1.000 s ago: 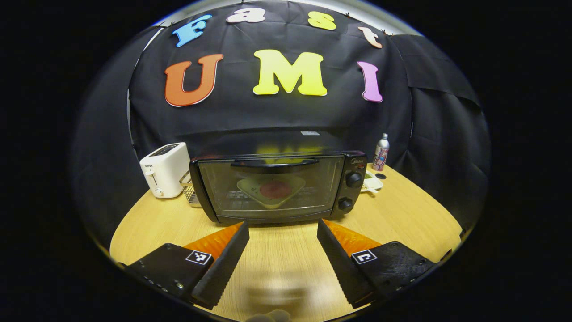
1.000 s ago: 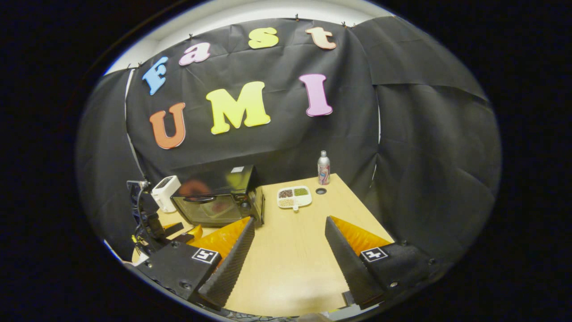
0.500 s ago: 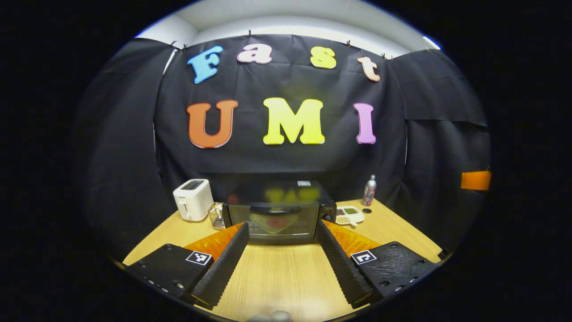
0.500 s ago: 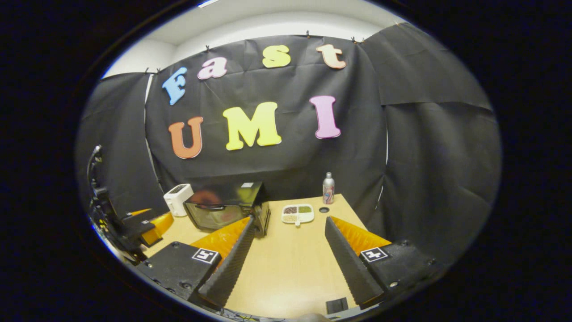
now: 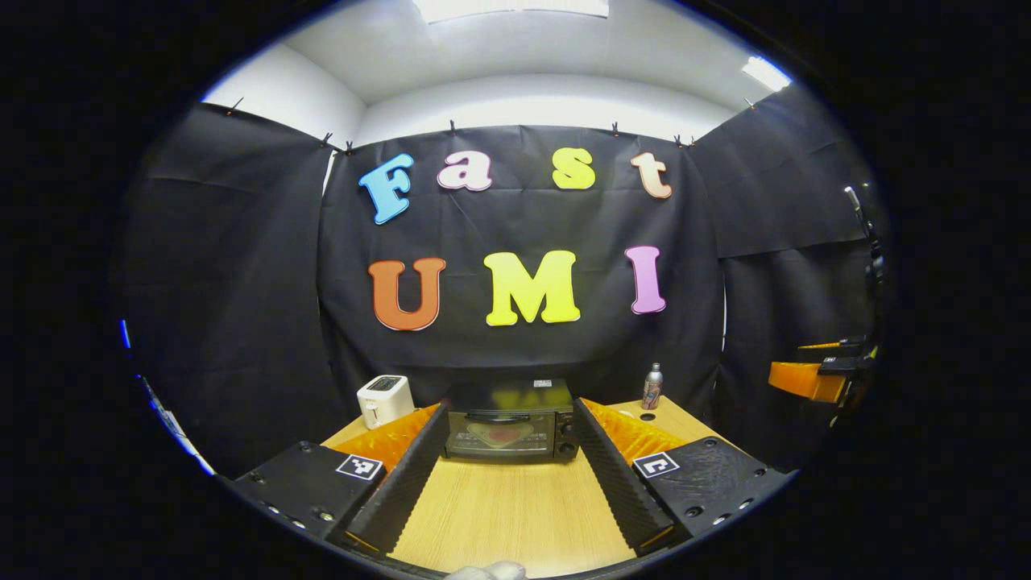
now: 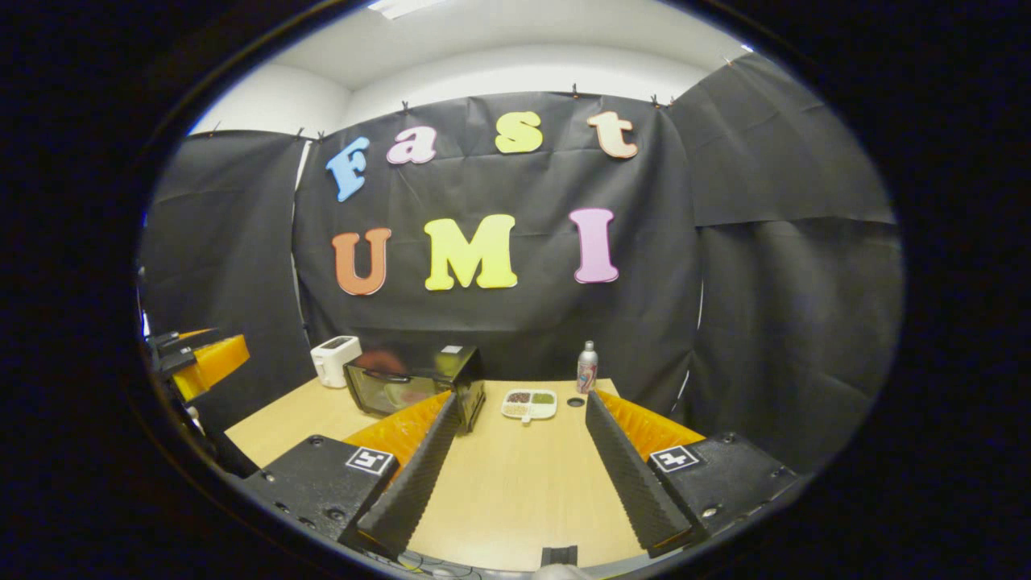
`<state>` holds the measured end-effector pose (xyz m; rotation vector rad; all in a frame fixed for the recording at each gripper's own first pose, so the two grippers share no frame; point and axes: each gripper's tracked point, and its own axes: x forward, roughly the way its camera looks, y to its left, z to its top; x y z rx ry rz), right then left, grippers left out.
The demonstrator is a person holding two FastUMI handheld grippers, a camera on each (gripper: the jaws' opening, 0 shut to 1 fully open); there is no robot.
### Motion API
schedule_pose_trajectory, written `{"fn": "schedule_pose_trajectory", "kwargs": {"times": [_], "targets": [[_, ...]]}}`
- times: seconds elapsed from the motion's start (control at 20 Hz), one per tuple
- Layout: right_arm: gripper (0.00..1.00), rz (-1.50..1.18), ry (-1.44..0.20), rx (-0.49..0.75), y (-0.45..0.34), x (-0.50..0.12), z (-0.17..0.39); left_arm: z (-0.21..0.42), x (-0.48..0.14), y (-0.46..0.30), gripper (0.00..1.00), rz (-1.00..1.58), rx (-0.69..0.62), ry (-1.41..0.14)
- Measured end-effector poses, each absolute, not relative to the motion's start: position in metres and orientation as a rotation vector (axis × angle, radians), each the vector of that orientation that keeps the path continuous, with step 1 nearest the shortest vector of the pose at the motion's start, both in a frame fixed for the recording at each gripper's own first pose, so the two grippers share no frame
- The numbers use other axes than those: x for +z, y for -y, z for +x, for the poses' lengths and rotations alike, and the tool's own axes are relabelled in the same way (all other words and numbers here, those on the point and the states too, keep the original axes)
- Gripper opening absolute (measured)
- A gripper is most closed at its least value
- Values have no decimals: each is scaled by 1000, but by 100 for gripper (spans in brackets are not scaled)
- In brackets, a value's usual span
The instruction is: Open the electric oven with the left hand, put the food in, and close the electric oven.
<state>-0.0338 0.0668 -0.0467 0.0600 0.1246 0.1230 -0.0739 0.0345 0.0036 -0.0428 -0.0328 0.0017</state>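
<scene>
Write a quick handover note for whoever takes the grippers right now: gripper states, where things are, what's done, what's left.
Left gripper: open, holding nothing, facing the oven from a distance.
Right gripper: open, holding nothing, above the table.
Electric oven: door shut, plate of food visible through the glass.
Done: food in, door closed.
Left: nothing apparent; park the grippers.

no legible text on oven [image 5: 507, 427], toaster [image 5: 384, 399], bottle [image 5: 652, 387]

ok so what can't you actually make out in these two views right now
- Food inside the oven, left gripper view: a pale plate with a red patch behind tinted glass, too small to identify.
- Oven knobs: too small to read.
- Divided tray, right gripper view: contents too small.
- Bottle: label unreadable.
</scene>
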Motion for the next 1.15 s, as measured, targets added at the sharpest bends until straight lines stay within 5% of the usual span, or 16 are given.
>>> {"fn": "schedule_pose_trajectory", "kwargs": {"times": [1.15], "targets": [[96,65,-104,122,-45,-50,-43,-97,-5,-8,97,-30,30,1]]}}
